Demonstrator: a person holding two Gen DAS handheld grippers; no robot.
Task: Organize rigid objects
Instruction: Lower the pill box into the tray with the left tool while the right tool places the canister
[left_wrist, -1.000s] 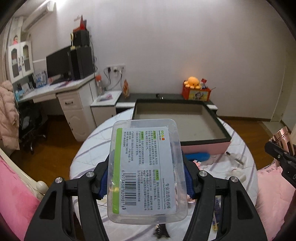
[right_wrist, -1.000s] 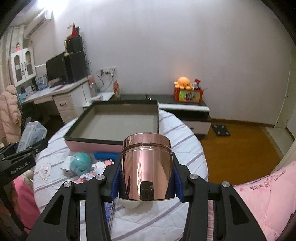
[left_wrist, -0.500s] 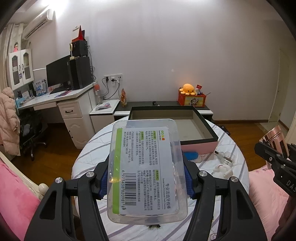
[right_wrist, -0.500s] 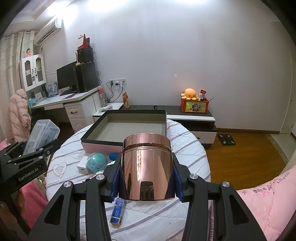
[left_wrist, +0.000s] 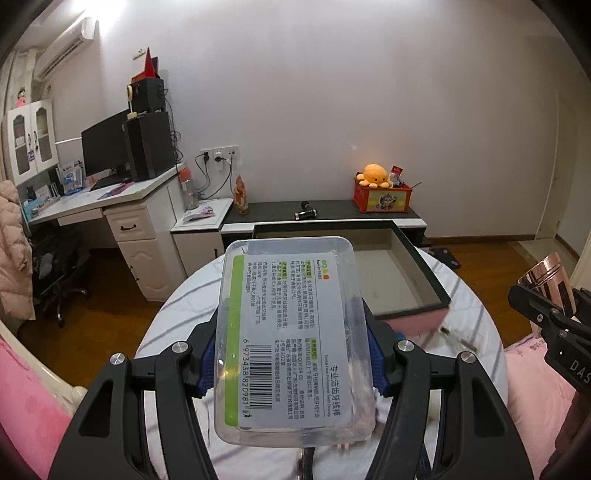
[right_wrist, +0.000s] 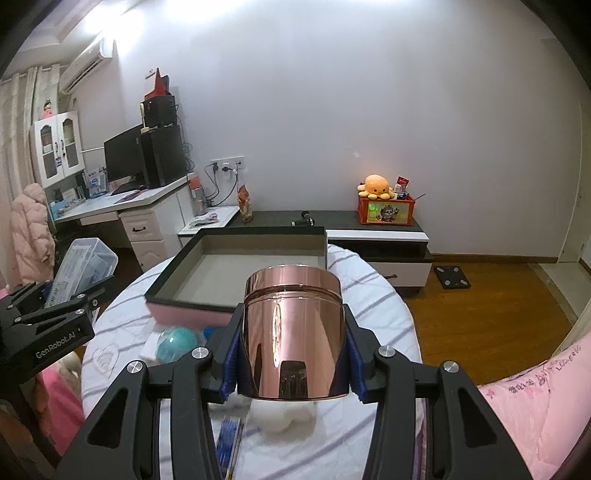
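Left wrist view, left tongs (left_wrist: 291, 354) gripping clear floss-pick box (left_wrist: 291, 339), right tongs (right_wrist: 293, 354) gripping rose-gold canister (right_wrist: 291, 328), tray (right_wrist: 236, 295) bare

Left gripper (left_wrist: 291, 354) and right gripper (right_wrist: 293, 350) both clamped, raised.

open tray (right_wrist: 258, 273) interior bare, teal ball (right_wrist: 176, 341) and small clutter crowding its near wall

Rose-gold canister (right_wrist: 291, 332), clear box (left_wrist: 291, 339) with green-striped white label, purple-striped white tablecloth (right_wrist: 369, 295).
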